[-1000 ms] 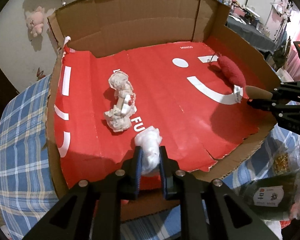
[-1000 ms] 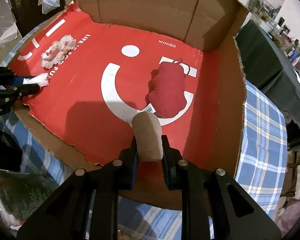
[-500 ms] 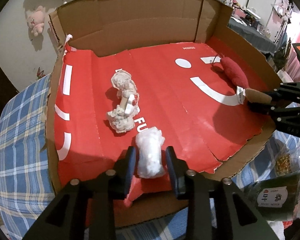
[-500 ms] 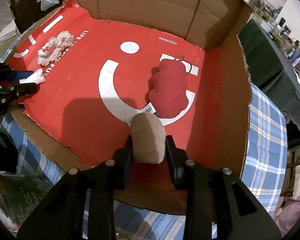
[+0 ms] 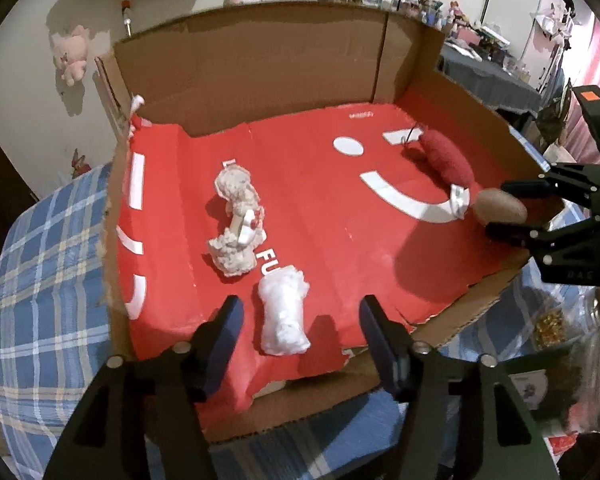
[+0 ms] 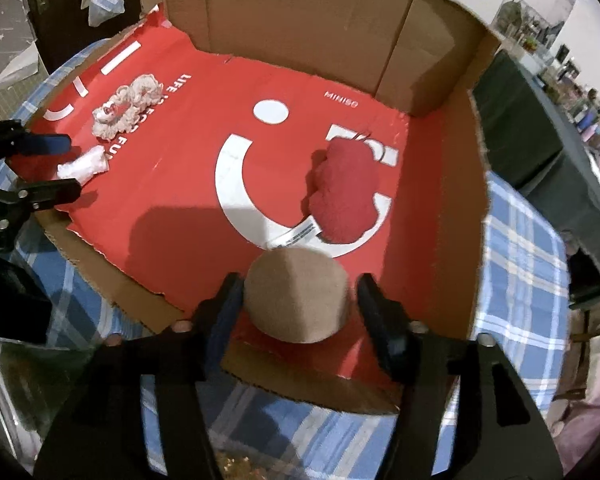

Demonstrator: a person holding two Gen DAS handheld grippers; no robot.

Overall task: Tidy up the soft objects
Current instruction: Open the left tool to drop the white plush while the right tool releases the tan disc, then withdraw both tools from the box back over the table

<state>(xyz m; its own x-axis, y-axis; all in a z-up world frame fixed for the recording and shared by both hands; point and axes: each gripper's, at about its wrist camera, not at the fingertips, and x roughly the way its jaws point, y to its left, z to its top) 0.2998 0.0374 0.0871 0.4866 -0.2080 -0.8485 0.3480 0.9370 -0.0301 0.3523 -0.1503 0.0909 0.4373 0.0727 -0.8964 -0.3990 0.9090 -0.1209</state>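
Both grippers are releasing. Left gripper: jaws opening, clear of the white fluffy roll, which lies between them on the red liner near the box's front edge. Right gripper: jaws opening too; the tan ball sits between them, left pad looks just off or barely touching, right pad apart. Ball rests just in front of the red plush.

My plan: let the jaws open fully, then lift straight back so no pad drags fibres. Ball is round and could roll, so I'd retreat slowly.

Textures: roll is cottony and lumpy; pinkish-white frilly scrunchie just behind it; plush is nubby terry; ball felt-like and matte. Cardboard box walls plain and stiff.
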